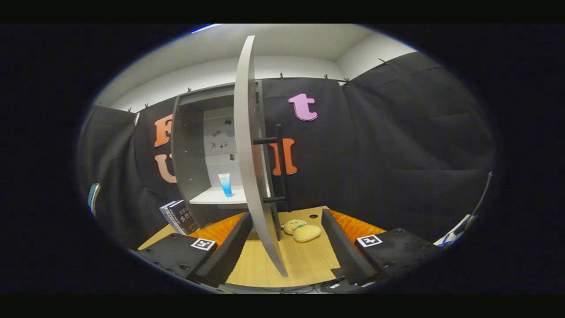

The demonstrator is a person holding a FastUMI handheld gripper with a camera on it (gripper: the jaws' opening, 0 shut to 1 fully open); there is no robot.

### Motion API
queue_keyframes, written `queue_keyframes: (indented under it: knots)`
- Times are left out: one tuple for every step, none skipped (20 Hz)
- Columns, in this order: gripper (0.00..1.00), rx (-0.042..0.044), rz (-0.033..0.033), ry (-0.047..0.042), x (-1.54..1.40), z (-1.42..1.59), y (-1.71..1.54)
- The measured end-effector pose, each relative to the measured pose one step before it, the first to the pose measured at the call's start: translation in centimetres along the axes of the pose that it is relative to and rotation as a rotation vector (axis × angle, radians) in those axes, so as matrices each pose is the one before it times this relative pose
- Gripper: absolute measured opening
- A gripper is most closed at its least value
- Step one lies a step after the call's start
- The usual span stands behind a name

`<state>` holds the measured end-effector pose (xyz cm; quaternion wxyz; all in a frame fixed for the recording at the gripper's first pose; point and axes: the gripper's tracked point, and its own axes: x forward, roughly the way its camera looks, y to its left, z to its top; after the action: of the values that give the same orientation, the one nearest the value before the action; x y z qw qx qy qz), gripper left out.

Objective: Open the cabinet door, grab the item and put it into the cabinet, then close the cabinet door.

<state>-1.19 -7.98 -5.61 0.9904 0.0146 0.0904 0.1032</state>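
A grey cabinet (pixel 185 145) stands on the wooden table against the booth wall. Its door (pixel 247 145) is swung wide open and is seen edge-on, its lower edge reaching between my fingers. A black bar handle (pixel 280 168) sits on the door's right face. Inside, a blue and white tube (pixel 225 184) stands upright on the white shelf (pixel 212 197). My gripper (pixel 284 221) is open, its two fingers spread on either side of the door's edge without pressing on it. A yellow plush toy (pixel 302 230) lies on the table just beyond the fingers, right of the door.
Dark blue books (pixel 178 216) lean against the cabinet's lower left side. The wooden table (pixel 304 260) stretches under the fingers, with a small round hole (pixel 314 216) near its back edge. Cables (pixel 463 225) hang at the far right.
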Motion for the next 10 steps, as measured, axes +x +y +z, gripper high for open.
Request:
queue_keyframes:
  knots:
    - [1.0,-0.00175,0.01376,0.00892,-0.096,-0.232,-0.082]
    - [1.0,-0.00801,0.00105,0.00864,-0.049,-0.282,-0.46]
    - [1.0,-0.01059,-0.00714,0.00864,-0.043,-0.306,-0.881]
    - [1.0,-0.007,-0.00909,0.00737,-0.08,-0.299,-0.813]
    - [1.0,-0.0002,-0.00837,0.00561,0.077,-0.189,-0.533]
    - [1.0,0.00565,-0.01019,0.00394,-0.017,-0.188,-0.44]
    - [1.0,0.00935,-0.0132,0.0031,0.009,-0.24,-0.885]
    - [1.0,0.01014,-0.00718,0.00039,0.169,-0.225,-0.498]
    - [1.0,0.00964,-0.00153,-0.00064,0.461,-0.164,-0.113]
    - [0.99,0.00699,-0.00068,0.0036,0.407,-0.293,-0.03]
